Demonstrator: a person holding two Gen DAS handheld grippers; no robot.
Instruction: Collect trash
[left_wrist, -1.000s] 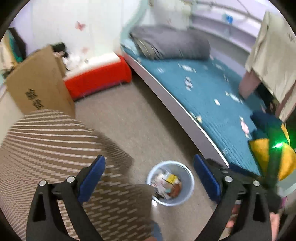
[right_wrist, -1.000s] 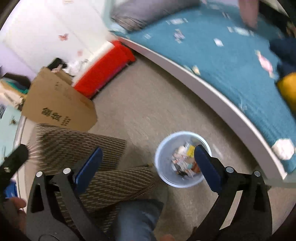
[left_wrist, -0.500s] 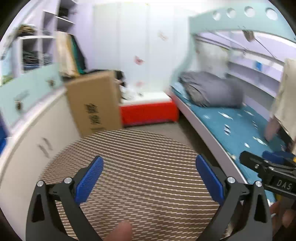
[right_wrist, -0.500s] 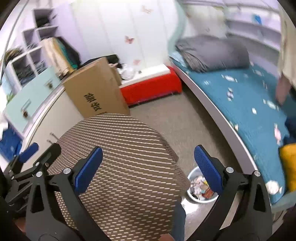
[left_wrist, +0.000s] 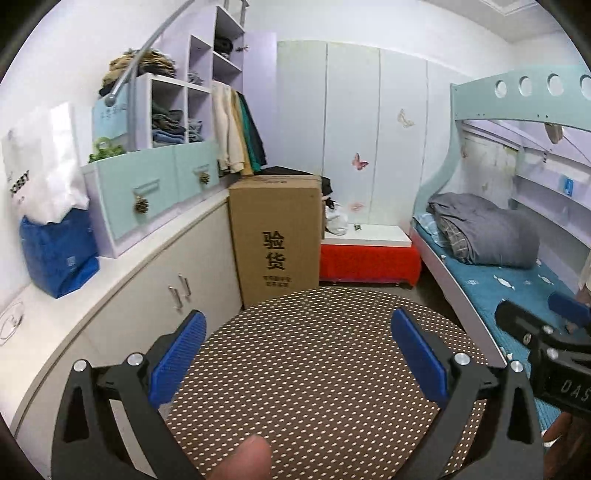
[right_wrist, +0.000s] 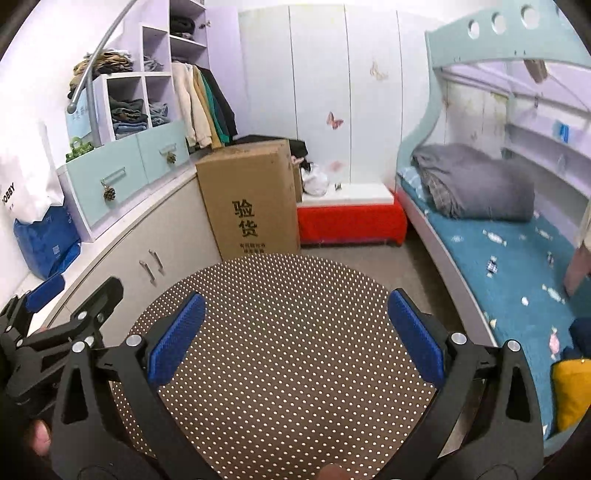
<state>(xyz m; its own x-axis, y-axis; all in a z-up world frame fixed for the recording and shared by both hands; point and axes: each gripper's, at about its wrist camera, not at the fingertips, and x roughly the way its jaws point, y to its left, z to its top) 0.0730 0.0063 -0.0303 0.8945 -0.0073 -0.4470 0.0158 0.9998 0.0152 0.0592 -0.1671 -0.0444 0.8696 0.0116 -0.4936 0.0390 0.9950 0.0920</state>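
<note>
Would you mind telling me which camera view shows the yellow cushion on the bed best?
The right wrist view: the yellow cushion shows at the near end of the teal-covered bed, by the frame's right edge. The left wrist view does not show it; the other black tongs cover that part of the bed.

Between the jaws there is one round brown dotted table (left_wrist: 314, 369), and beyond the jaws stand one tall cardboard box (left_wrist: 275, 236) and one red bench (left_wrist: 369, 264). To the left of the jaws I count two pale green drawers (left_wrist: 147, 199), each with one pine cone hanging on it, then one blue bag (left_wrist: 59, 254) and one white bag (left_wrist: 40, 173). To the right of the jaws there is one bunk bed (left_wrist: 491, 291) with one grey folded blanket (left_wrist: 484, 236), and one pink butterfly sticker (left_wrist: 359, 161) is clear on the wardrobe beyond; others are too faint to count.
</note>
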